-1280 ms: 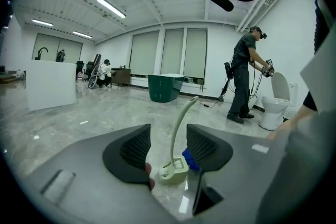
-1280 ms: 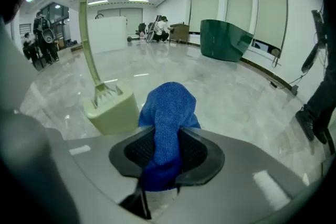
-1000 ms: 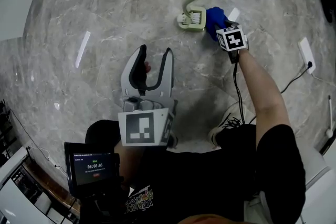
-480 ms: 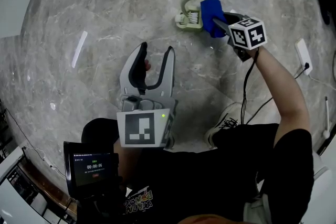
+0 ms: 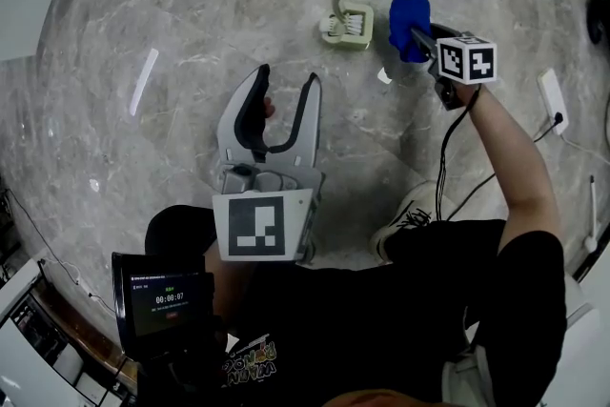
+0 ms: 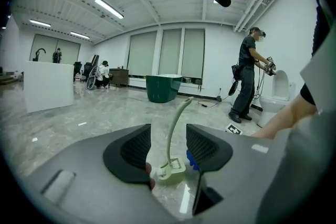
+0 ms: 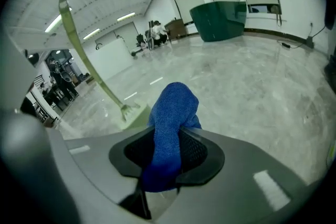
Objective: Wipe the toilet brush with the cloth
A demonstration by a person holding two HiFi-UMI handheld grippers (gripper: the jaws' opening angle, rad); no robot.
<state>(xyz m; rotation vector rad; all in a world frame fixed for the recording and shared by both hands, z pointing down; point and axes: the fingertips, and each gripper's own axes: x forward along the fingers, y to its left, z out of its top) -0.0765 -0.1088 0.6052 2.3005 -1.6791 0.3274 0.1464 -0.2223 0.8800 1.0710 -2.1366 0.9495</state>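
On the floor (image 5: 143,5) stands the toilet brush (image 5: 349,22). The cloth (image 5: 408,22), in the right gripper (image 5: 417,37), hangs just right of it, apart.

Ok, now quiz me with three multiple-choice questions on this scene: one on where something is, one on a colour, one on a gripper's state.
1. Where is the toilet brush?
A. On the floor, ahead of the left gripper
B. Clamped between the left gripper's pads
C. On a table

2. What colour is the cloth?
A. White
B. Blue
C. Red

3. How is the right gripper?
A. Open and empty
B. Shut on the toilet brush
C. Shut on the cloth

Answers:
1 A: the head view shows it standing on the marble, apart from both grippers.
2 B: the head view and the right gripper view both show blue fabric.
3 C: its pads pinch the cloth, which bulges out ahead of them.
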